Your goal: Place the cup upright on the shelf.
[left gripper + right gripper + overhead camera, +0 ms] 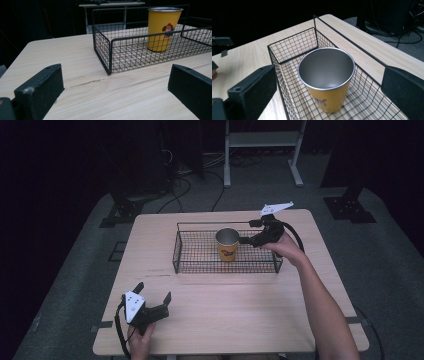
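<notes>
I am holding my right hand-held gripper (246, 240) just beside the yellow cup (227, 245), at the height of its rim, and its jaws are standing wide apart, gripping nothing. In the right gripper view the cup (327, 80) is standing upright just in front of this hand-held gripper, between the lines of the two jaws but not touching them; I am looking down into its bare metal inside. The cup is sitting inside the black wire basket (200, 265), toward the end of the basket nearer to my right hand-held gripper. My left hand-held gripper (152, 297) is resting low over the wooden surface (225, 310), well apart from the basket, and its jaws are also open and empty. From it, the basket corner (108, 57) is lying ahead, and the cup (162, 28) is standing farther behind the wire.
</notes>
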A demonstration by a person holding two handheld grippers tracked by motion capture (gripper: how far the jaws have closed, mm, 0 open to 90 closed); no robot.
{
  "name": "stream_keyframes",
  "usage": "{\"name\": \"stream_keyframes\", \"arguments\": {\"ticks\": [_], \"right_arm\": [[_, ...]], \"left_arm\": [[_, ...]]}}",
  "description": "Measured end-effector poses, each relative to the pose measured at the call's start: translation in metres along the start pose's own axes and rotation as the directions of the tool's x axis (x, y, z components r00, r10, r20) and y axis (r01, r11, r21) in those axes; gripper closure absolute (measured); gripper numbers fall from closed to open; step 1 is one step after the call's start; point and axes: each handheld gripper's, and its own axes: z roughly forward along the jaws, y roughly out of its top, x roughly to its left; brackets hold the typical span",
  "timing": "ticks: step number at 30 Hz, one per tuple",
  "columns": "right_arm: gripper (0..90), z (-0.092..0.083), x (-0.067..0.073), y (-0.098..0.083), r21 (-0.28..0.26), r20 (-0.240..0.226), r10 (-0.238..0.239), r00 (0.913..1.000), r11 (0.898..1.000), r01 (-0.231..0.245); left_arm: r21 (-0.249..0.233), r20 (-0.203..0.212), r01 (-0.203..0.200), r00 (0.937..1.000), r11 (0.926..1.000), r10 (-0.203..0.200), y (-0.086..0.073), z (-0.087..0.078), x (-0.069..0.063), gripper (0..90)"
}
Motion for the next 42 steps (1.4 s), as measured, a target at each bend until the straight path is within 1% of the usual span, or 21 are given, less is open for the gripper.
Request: {"name": "stream_keyframes", "arguments": {"ticks": [2,5,10,17,24,28,31,35,42], "right_arm": [[0.0,-0.002,0.001,0.000,0.003,-0.001,-0.002,1.0000,1.000,0.002],[0.0,-0.005,0.002,-0.002,-0.008,-0.002,-0.002,1.0000,1.000,0.002],[0.0,-0.010,0.004,-0.007,-0.008,0.000,0.002,1.0000,1.000,-0.002],[0.0,-0.016,0.005,-0.010,0.009,-0.002,0.006,1.0000,1.000,-0.006],[0.0,-0.021,0.009,-0.014,-0.005,-0.007,0.012,0.9999,1.000,-0.012],[0.0,-0.023,0.010,-0.019,0.000,-0.008,0.016,0.9998,1.000,-0.016],[0.0,-0.025,0.010,-0.021,0.014,-0.006,0.021,0.9998,1.000,-0.021],[0.0,-0.029,0.013,-0.022,0.001,-0.010,0.019,0.9998,1.000,-0.019],[0.0,-0.033,0.016,-0.030,-0.002,-0.015,0.023,0.9996,1.000,-0.023]], "left_arm": [[0.001,0.000,-0.001,1.0000,1.0000,0.001,0.000,0.000,0.000,0.0],[0.000,0.001,-0.001,1.0000,1.0000,0.001,0.000,0.000,0.000,0.0],[-0.001,0.001,-0.003,1.0000,1.0000,0.003,0.000,0.000,0.000,0.0],[0.000,0.001,-0.003,1.0000,1.0000,0.003,0.000,0.000,-0.001,0.0],[0.001,0.002,-0.004,1.0000,1.0000,0.004,0.000,0.000,-0.001,0.0],[0.000,0.002,-0.005,1.0000,1.0000,0.005,0.000,0.000,-0.001,0.0],[0.002,0.001,-0.004,1.0000,1.0000,0.004,0.000,0.000,-0.001,0.0],[0.001,0.002,-0.004,1.0000,1.0000,0.004,0.000,0.000,-0.001,0.0],[0.002,0.001,-0.006,1.0000,1.0000,0.006,0.000,0.000,-0.001,0.0]]}}
